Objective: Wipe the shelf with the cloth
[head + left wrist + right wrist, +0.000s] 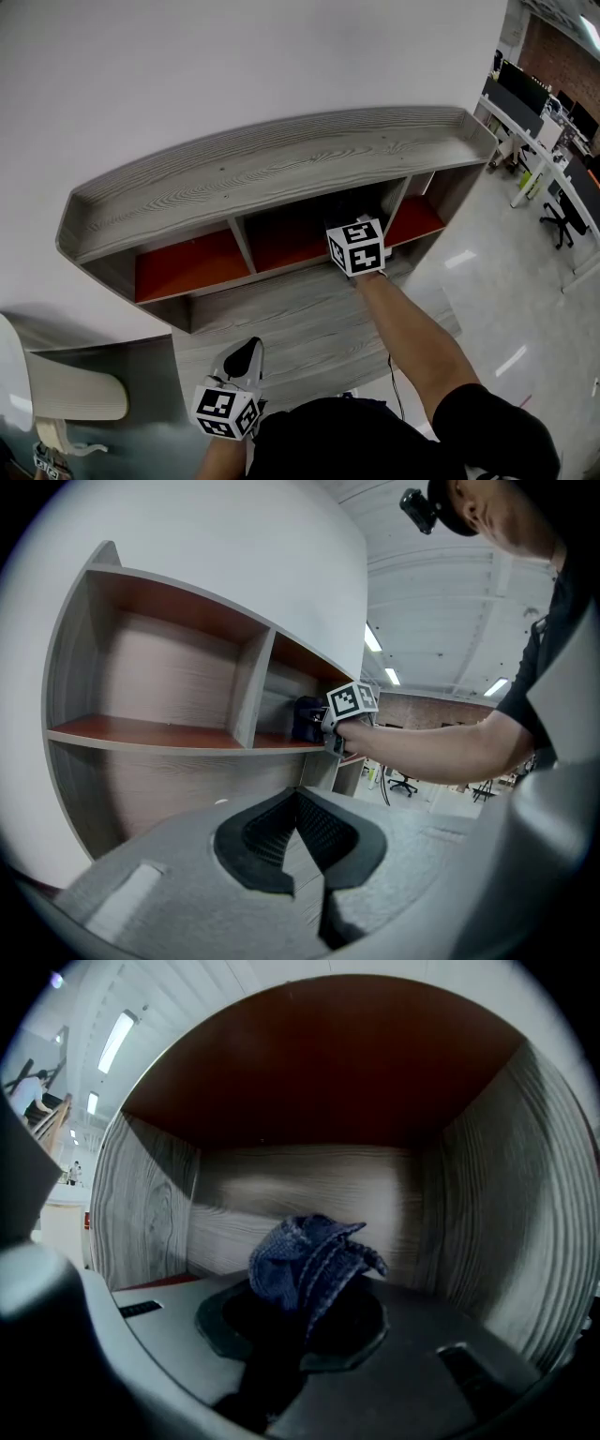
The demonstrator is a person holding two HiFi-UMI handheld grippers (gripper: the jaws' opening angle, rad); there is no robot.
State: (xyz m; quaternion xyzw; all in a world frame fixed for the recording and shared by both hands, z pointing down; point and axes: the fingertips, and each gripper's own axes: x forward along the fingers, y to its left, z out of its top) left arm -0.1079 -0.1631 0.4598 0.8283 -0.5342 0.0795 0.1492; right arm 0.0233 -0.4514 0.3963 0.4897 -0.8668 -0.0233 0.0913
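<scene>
Clamped in the jaws of the right gripper (305, 1321): a bunched blue cloth (314, 1260), raised inside the middle compartment of the grey wooden shelf (281, 164), toward its right divider and facing the back wall. Lower down, in front of the shelf and well apart from it: the left gripper (298, 803), jaws pressed together, with nothing between them.

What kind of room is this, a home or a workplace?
Probably an open-plan office: desks with monitors and a wheeled office chair stand at the right, strip lights run overhead, and the grey shelf backs onto a plain white wall.
</scene>
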